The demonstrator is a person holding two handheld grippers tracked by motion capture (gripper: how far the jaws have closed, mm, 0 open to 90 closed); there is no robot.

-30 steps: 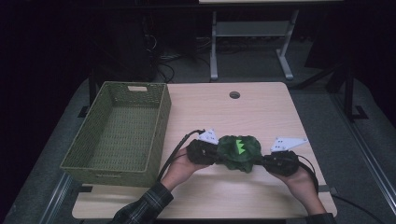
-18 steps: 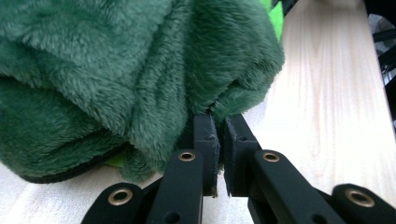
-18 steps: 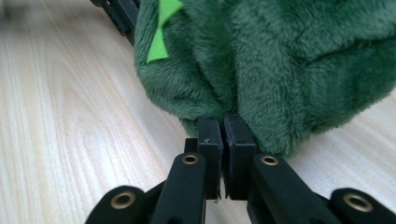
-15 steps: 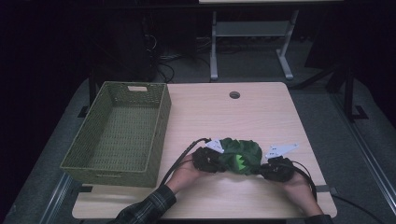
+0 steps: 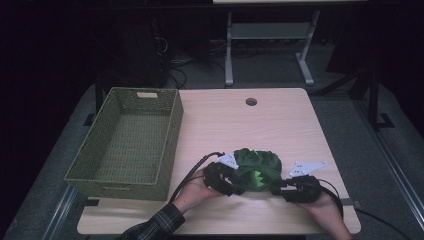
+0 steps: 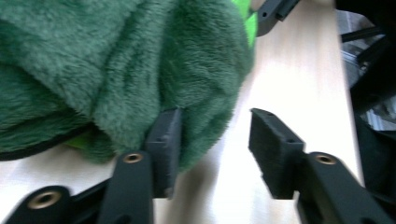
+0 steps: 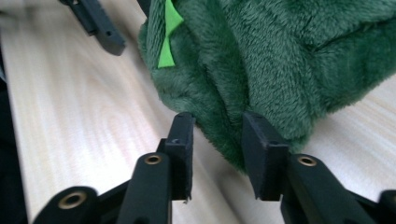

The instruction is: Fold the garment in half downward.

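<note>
Now left hand-held gripper (image 5: 231, 181) sits low at the near edge of the bench (image 5: 280, 125), jaws just been opening, parted. In the left gripper view one jaw is dug into the fur of the green plush toy (image 5: 257, 170) while the other stands clear over bare wood, so no squeeze: released. Right hand-held gripper (image 5: 280, 187) is on the toy's other side, also near the front edge, jaws just been opening too; in the right gripper view a fold of plush (image 7: 280, 65) lies between the jaws, fur brushing them, not pinched flat, so released as well. Plush toy, dark green with bright green spikes, lies crumpled on the bench between both hand-held grippers, nearer the front-right corner. Green wicker basket (image 5: 167, 150) stands along the left edge, well apart from the toy. Round cable hole (image 5: 251, 101) near the far edge.
</note>
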